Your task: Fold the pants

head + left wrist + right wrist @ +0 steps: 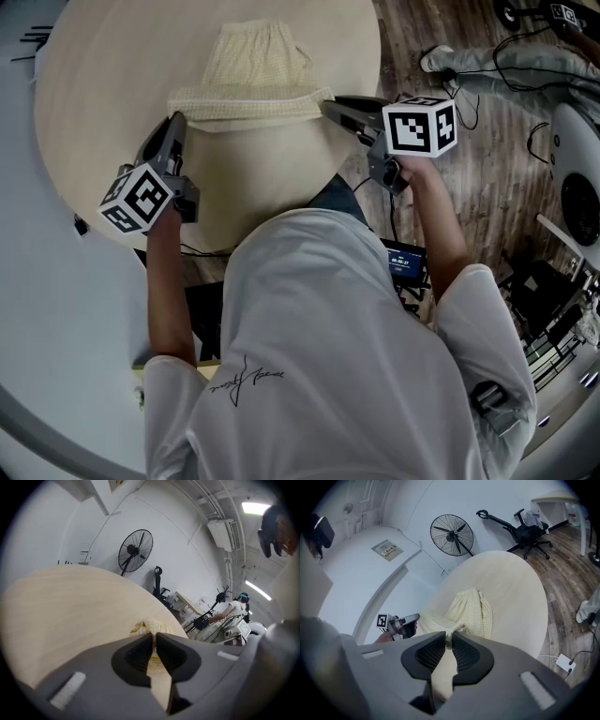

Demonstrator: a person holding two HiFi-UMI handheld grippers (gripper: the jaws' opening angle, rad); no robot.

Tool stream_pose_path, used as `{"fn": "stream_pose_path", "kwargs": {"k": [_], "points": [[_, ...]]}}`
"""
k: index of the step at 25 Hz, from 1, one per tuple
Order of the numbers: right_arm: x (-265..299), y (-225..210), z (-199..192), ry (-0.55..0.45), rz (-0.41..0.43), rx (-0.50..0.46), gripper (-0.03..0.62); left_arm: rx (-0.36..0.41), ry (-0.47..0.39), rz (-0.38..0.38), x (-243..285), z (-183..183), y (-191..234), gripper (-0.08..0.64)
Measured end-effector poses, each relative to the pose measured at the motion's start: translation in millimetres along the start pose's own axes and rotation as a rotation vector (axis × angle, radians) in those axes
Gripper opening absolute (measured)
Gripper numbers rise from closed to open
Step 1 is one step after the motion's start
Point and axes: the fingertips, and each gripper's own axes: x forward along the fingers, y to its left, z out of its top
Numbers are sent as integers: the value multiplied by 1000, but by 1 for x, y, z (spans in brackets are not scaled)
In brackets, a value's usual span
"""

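The pale yellow checked pants are spread on the round table, toward its far side; their near edge is doubled over into a straight band and stretched level between the two grippers. The band's left corner is clamped in the left gripper, with fabric seen pinched between the closed jaws; the right corner is gripped the same way by the right gripper, close to the table's right rim. Bare tabletop is left open to the left and on the near side; wooden floor is seen beyond the right rim.
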Motion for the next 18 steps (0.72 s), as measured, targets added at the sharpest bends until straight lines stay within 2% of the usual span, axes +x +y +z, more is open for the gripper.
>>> {"fn": "stream_pose_path", "kwargs": {"k": [6, 18], "points": [[12, -6, 11, 14, 0, 4, 46, -20, 2, 6, 9, 11, 8, 83], [19, -18, 6, 35, 21, 34, 46, -76, -1, 2, 18, -1, 13, 83]]}}
